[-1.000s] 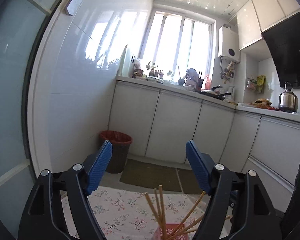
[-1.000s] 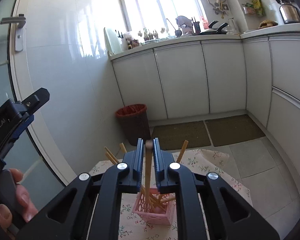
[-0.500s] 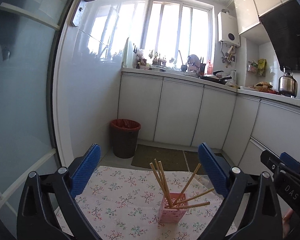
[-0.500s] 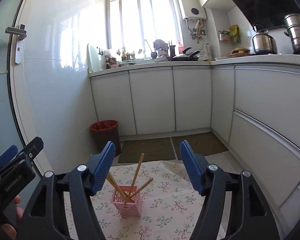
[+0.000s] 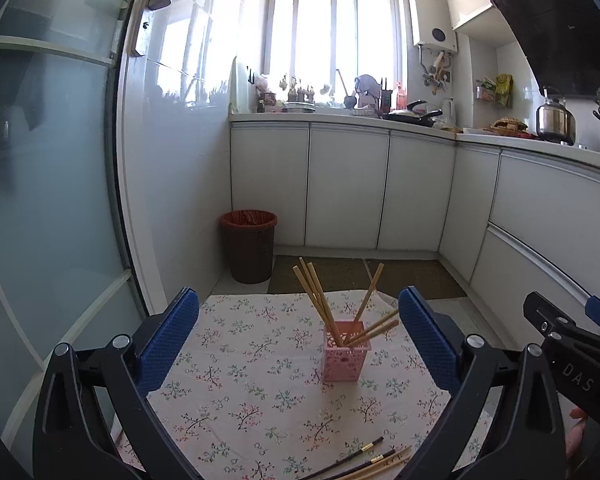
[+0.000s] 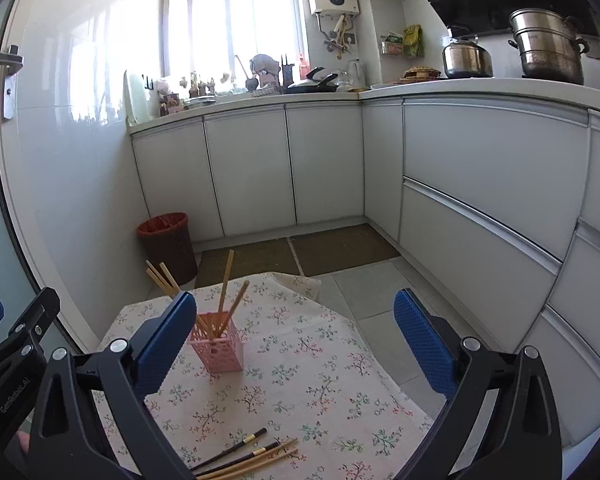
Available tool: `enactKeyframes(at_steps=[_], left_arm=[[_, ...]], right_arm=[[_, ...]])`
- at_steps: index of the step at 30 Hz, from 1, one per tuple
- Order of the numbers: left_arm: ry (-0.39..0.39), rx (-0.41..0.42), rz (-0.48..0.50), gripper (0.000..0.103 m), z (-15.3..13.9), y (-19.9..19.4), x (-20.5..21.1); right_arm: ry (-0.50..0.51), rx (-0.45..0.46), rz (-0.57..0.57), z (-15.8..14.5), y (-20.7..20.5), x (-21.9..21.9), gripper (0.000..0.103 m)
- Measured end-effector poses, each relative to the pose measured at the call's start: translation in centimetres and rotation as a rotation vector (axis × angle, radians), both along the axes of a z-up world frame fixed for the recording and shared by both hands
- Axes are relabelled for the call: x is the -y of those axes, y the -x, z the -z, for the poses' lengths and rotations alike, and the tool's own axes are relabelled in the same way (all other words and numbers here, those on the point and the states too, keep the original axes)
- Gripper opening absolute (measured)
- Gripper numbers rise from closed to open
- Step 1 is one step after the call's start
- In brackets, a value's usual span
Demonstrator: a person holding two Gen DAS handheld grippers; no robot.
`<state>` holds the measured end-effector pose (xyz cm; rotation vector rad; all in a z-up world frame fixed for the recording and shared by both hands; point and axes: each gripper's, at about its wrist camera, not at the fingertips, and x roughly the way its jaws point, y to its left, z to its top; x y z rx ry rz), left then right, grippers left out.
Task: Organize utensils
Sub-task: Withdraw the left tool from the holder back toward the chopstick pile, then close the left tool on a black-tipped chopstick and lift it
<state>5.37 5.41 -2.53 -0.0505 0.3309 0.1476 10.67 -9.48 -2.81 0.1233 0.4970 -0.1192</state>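
Both left gripper point(image 5: 298, 338) and right gripper point(image 6: 294, 340) just opened wide, empty, bamboo chopsticks point(image 5: 320, 300) parked in pink holder point(image 5: 346, 354), loose chopsticks point(image 6: 248, 456) on tablecloth point(image 6: 300, 380) left to collect

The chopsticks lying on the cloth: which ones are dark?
The two black chopsticks with gold bands, lying left of the pale wooden pair; those in the pink holder are all wooden.

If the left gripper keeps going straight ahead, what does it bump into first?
Probably the pink basket of chopsticks, which stands almost centred between the open left gripper jaws; depth is hard to judge.
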Motion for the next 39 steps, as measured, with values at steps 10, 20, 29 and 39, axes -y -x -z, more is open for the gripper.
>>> enactKeyframes(at_steps=[10,20,29,39], left_arm=[[-0.117,-0.269,0.135,0.096,3.4,-3.5,2.6],[-0.132,-0.961,0.32,0.096,19.2,-14.8,6.7],[-0.154,-1.139,0.322,0.067,26.2,-18.0,8.2],[-0.093,-1.13,0.401,0.041,27.2,-18.1,7.4]], right_arm=[[-0.153,-0.148,0.08,5.0,1.9,4.9,0.096],[-0.521,-0.615,0.178,19.4,0.8,11.2,0.096],[-0.725,-0.768,0.155,22.9,-0.4,11.4,0.096],[-0.808,-0.852,0.152,24.9,-1.0,10.3,0.096]])
